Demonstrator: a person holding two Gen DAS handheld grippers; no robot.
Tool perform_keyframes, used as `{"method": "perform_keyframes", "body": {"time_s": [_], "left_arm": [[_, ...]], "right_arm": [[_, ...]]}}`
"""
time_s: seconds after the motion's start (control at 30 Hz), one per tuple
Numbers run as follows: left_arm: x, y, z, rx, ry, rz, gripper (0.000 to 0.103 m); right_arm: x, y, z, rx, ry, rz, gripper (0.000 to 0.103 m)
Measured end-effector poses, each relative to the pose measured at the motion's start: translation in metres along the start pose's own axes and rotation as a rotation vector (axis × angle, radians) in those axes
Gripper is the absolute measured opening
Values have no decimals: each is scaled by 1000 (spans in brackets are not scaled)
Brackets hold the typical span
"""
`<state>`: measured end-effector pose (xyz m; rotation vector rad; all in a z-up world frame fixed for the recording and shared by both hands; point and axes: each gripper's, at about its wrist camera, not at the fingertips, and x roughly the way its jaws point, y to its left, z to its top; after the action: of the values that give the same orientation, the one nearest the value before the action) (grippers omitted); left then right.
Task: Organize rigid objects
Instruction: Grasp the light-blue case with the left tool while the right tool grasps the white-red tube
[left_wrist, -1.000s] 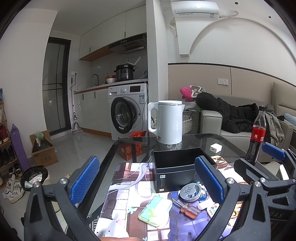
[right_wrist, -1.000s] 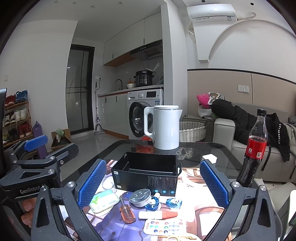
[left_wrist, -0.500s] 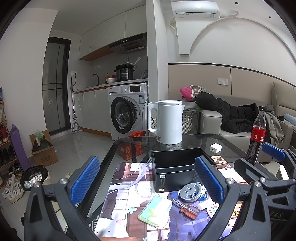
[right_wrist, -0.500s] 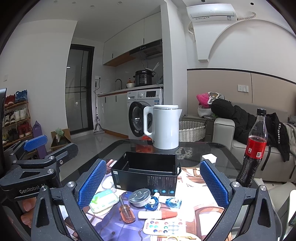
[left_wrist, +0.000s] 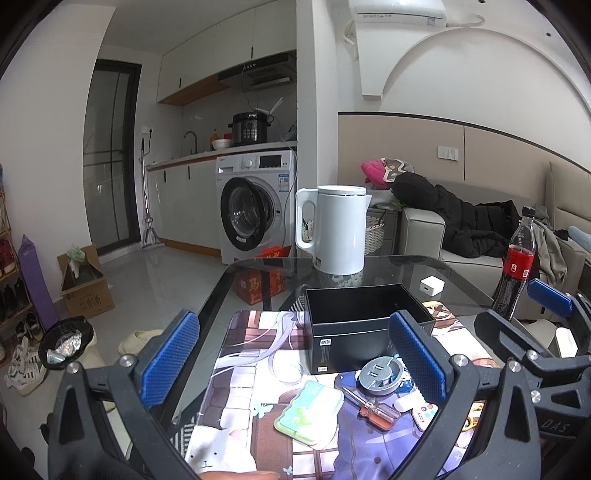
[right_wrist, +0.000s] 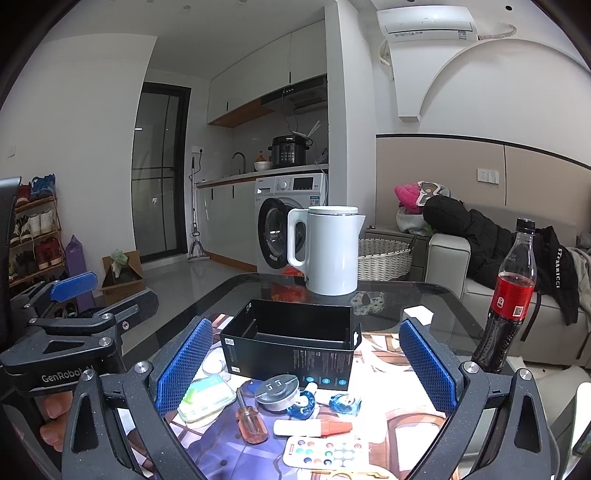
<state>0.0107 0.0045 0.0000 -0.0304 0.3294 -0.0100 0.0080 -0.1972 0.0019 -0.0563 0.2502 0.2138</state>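
An open black box (left_wrist: 364, 325) (right_wrist: 295, 350) stands on a printed mat (left_wrist: 240, 391) on the glass table. In front of it lie a green-white case (left_wrist: 310, 411) (right_wrist: 207, 397), a grey round socket (left_wrist: 380, 376) (right_wrist: 277, 389), an orange-handled screwdriver (left_wrist: 376, 408) (right_wrist: 251, 421), a white tube with a red cap (right_wrist: 314, 427) and a small remote (right_wrist: 327, 450). My left gripper (left_wrist: 291, 362) is open and empty above the mat's near side. My right gripper (right_wrist: 303, 365) is open and empty, held above the small items.
A white kettle (left_wrist: 341, 229) (right_wrist: 328, 251) stands behind the box. A cola bottle (left_wrist: 515, 266) (right_wrist: 508, 299) stands at the table's right edge. A white charger cube (left_wrist: 430, 285) lies behind the box at the right. Sofa at the right, washing machine behind.
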Motion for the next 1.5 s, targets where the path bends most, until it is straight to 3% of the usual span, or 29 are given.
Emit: {"method": "perform_keyframes", "body": {"time_s": [0.27,0.6,0.7,0.8,0.9,1.03,1.1,1.3,1.47,1.5], "left_arm": [[31,-4,4,35,171,-10,103],[72,7,-1,18,421,-31,103],[86,8,-9,55,489,-41,103],[102,5,-21,105,577,-112,103],[115,2,-30,139,628,-112,102],[130,-1,-43,177,685,-110,101],[133,-2,-48,190,714,-124,100],[140,-10,-60,223,763,-167,92],[148,-15,-71,240,808,-196,72],[148,-15,-72,236,810,-202,72]], "right_arm": [[22,-1,11,-17,99,19,103],[80,-10,11,-28,398,108,103],[97,-9,2,-42,492,115,103],[112,-16,-8,-36,575,120,103],[127,-24,-20,-68,646,133,103],[139,-36,-35,-79,735,174,91],[140,-36,-39,-115,773,188,91],[130,-33,-61,-199,855,254,80],[133,-28,-68,-204,854,258,80],[134,-27,-66,-214,847,253,80]]}}
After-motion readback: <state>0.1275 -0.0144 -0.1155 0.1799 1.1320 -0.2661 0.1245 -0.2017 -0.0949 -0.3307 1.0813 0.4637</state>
